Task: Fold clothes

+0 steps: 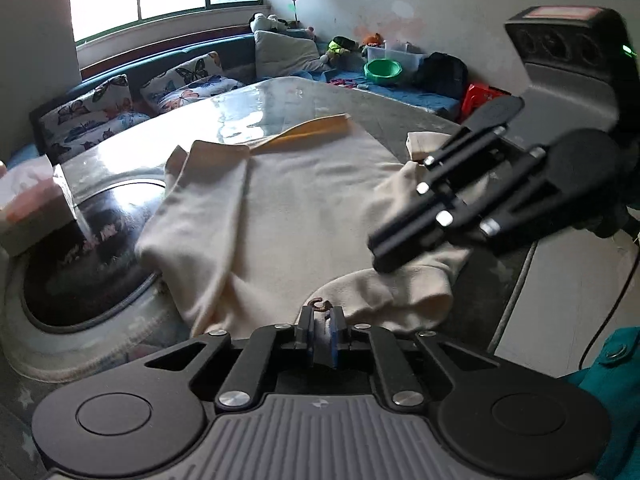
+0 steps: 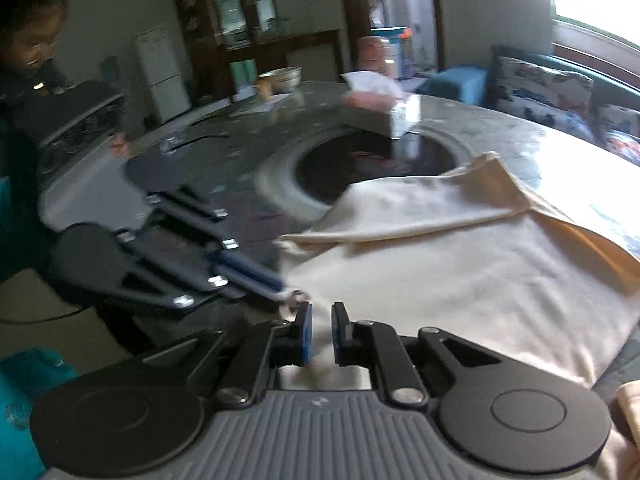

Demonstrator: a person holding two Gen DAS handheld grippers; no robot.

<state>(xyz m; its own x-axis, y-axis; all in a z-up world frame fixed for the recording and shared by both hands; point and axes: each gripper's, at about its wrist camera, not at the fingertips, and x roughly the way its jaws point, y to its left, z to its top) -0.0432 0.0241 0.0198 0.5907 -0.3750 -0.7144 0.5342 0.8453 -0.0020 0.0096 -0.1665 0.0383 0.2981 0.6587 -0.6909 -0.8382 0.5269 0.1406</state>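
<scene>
Cream garment (image 1: 288, 216) lies flat on the round table (image 1: 132, 160), back side up, covering the near-right part of the top. One sleeve (image 1: 208, 208) is folded in over the body on the left; hem (image 1: 316, 130) points at the far table edge with yellowish lining showing.

Left claw (image 1: 322, 322): clenched, pads nearly together, pinching the garment's near edge at the neckline, right at the near table edge. A small brown tag or loop (image 1: 320, 304) sits just past its tips. From the right wrist view the same claw (image 2: 286, 294) comes in from the left and bites the cloth corner (image 2: 298, 280) at the near edge.

Right claw (image 2: 321, 330): in its own view cream fabric fills the narrow gap between the blue pads (image 2: 306, 332); it is closed on the garment's near edge, just beside the left claw's tips. From the left wrist view the right claw (image 1: 380, 258) angles down onto the bunched right sleeve/shoulder area (image 1: 416, 292) near the right table edge; tips buried in cloth, contact not readable from there.

Rest of table: dark circular inset (image 1: 92, 248) at centre, partly covered by the folded sleeve; tissue box (image 1: 32, 208) at the inset's far rim. A person (image 2: 32, 48) stands at the table's far-left side in the right wrist view. Butterfly cushions (image 1: 184, 80) on the bench under the window.
</scene>
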